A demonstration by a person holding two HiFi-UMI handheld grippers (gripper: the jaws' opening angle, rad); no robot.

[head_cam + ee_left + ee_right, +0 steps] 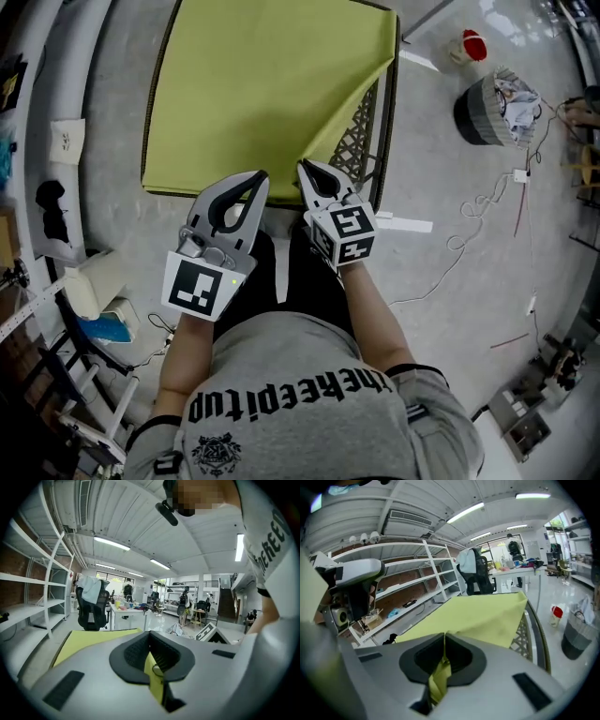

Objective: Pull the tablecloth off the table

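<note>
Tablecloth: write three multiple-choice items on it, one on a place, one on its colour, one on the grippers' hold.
1. In the head view, where does the tablecloth leave the table bare?
A. near right corner
B. far left corner
C. middle
2. The tablecloth's colour?
A. red
B. yellow-green
C. white
3. The left gripper and the right gripper are:
A. both open
B. only the left shut on the tablecloth
C. both shut on the tablecloth

Key: 1 A, the table's top shows uncovered there. 2 B, every view shows that colour. 3 C, each gripper view shows cloth pinched between closed jaws.
</note>
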